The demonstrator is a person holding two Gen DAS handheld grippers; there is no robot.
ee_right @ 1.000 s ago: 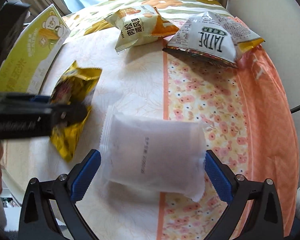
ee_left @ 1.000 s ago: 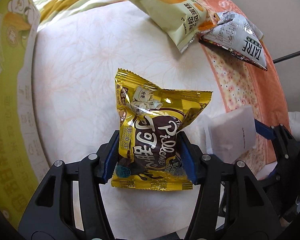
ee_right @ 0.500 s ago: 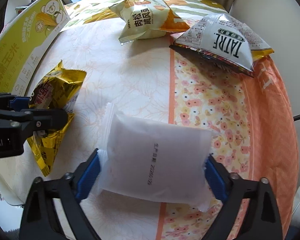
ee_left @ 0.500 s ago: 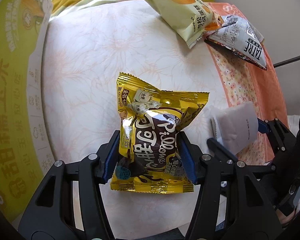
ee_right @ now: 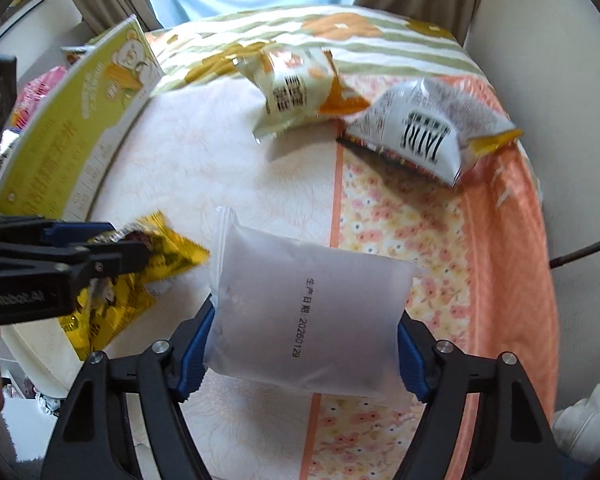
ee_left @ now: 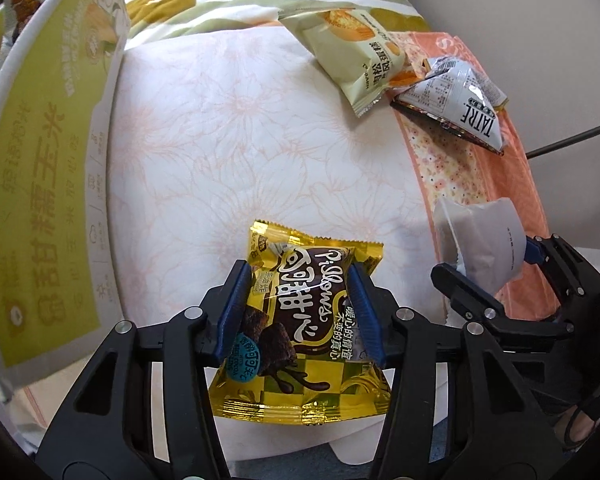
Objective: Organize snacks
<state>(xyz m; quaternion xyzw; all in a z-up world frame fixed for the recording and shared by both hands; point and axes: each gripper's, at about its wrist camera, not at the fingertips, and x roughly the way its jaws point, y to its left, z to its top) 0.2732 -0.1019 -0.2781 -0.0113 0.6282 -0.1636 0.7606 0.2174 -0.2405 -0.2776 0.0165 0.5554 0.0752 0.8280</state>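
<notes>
Where the left tongs clamp the gold pouch, we note blue pads pressed into both side edges at about mid-height, with the jaws closing further and the film bulging between them. We judge this pouch light, air-filled and slick; the crimped seams are stiff, the contents likely brittle, so we grip across the padded middle, not the seams, and avoid crushing. The pouch hangs clear of the surface.

The right tongs hold the white pouch across its width, pads against both short edges, jaws closing. We judge this pack soft, light and smooth; it may bow or slip if squeezed unevenly. It also sits above the cloth.

Beyond both tongs, a pale green pouch and a silver TATRE pouch lie touching at the far side of the surface. A yellow-green carton stands along the left edge.
</notes>
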